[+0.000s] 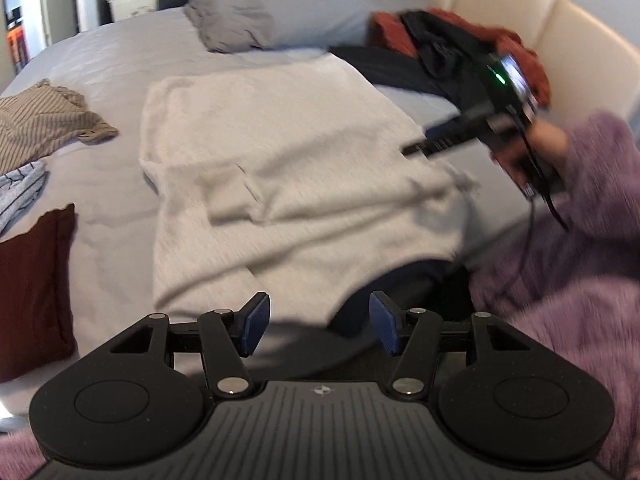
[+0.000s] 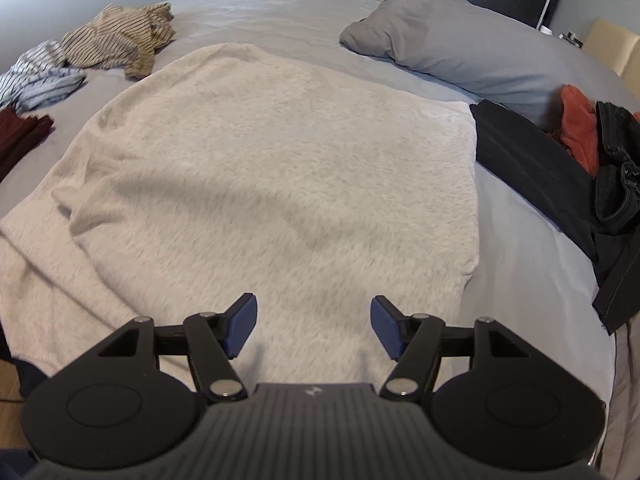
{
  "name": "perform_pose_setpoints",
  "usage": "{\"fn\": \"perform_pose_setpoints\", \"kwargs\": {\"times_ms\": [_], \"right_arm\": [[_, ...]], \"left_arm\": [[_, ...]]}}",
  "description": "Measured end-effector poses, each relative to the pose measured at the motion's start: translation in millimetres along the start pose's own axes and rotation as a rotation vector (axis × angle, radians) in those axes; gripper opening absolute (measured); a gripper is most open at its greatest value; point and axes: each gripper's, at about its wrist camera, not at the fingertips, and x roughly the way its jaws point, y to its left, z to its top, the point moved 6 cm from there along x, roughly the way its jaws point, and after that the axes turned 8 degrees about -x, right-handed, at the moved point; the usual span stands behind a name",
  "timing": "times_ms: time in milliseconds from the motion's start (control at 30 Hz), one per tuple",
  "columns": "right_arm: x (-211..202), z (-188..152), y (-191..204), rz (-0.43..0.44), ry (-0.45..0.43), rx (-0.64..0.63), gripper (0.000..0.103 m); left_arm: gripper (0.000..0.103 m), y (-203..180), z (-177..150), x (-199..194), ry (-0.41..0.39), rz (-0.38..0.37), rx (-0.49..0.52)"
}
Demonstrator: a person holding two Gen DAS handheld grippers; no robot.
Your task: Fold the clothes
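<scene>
My left hand-held gripper (image 1: 319,326) hangs released over the near edge of the cream sweater (image 1: 280,152), nothing between its blue pads; my right hand-held gripper (image 2: 313,327) is likewise released, empty, above the same sweater. Sweater lies spread flat mid-bed (image 2: 280,4), other clothes around it. No readable writing, no containers.

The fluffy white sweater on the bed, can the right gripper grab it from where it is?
Probably yes. The right gripper hangs with its jaws apart, nothing between them, right over the near edge of the white sweater. Nothing lies on the sweater there, so the way down looks free.
</scene>
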Motion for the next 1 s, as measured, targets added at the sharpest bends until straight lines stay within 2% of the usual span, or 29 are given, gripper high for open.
{"fn": "perform_pose_setpoints", "kwargs": {"times_ms": [100,367,533,733,1000], "right_arm": [[5,6,-9,0.002,-0.003,0.024,0.067],[31,18,-48,-0.016,0.025,0.104,0.068],[54,25,-83,-0.022,0.055,0.182,0.068],[82,44,-123,-0.058,0.073,0.183,0.068],[138,64,-157,-0.058,0.104,0.202,0.068]], "left_arm": [[0.053,18,25,10,-0.021,0.011,-0.033],[0.053,68,99,58,-0.037,0.076,-0.045],[0.053,107,142,105,-0.029,0.128,-0.035],[0.053,155,184,164,-0.015,0.179,-0.101],[0.053,200,227,231,-0.003,0.235,-0.094]]}}
